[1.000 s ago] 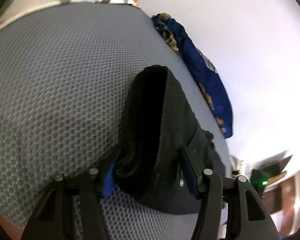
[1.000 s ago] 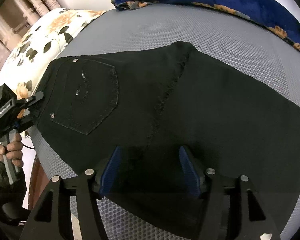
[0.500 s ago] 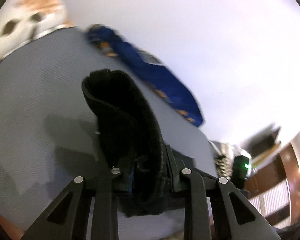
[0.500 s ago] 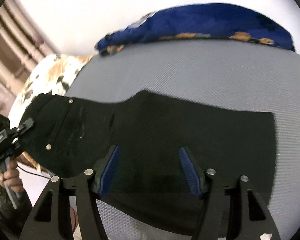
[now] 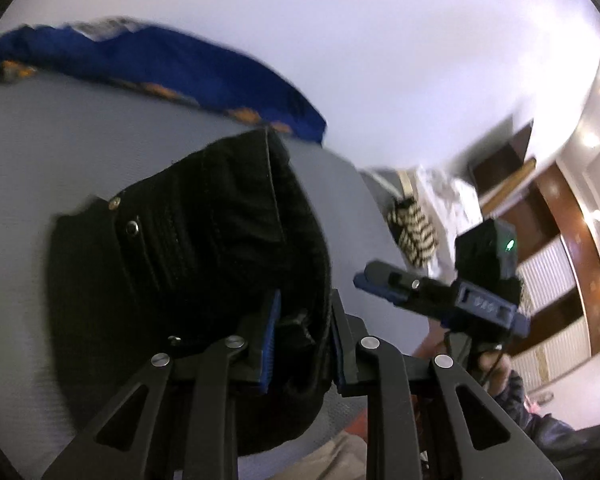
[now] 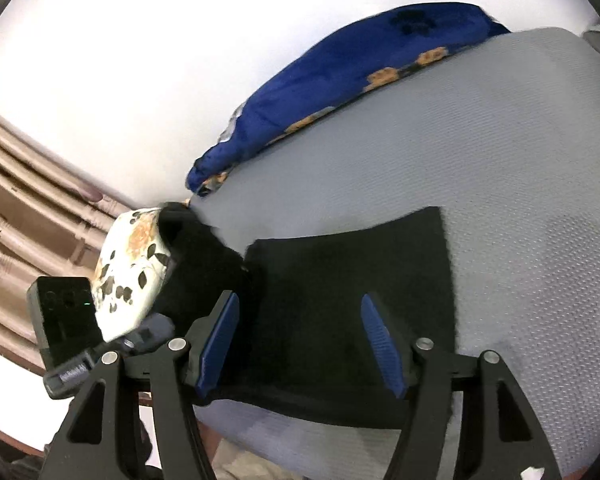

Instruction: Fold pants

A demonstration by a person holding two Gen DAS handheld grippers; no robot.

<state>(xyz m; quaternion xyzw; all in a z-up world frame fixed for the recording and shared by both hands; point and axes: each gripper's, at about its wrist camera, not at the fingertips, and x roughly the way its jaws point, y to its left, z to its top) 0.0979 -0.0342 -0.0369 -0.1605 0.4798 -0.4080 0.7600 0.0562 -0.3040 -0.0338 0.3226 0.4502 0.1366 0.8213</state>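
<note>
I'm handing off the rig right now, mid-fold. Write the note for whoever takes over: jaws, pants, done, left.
Left gripper: jaws shut on a bunched waist end of the black pants, rivets and a seam showing, lifted off the grey mattress.
Right gripper: jaws open, blue pads apart over the flat part of the pants; not gripping.
The rest of the pants lies flat on the mattress. Blue blanket at the far edge and floral pillow nearby, both clear of the work.
Done: waist end picked up.
Left: lay the waist end across the flat part, release, smooth, then probably one more fold.
</note>
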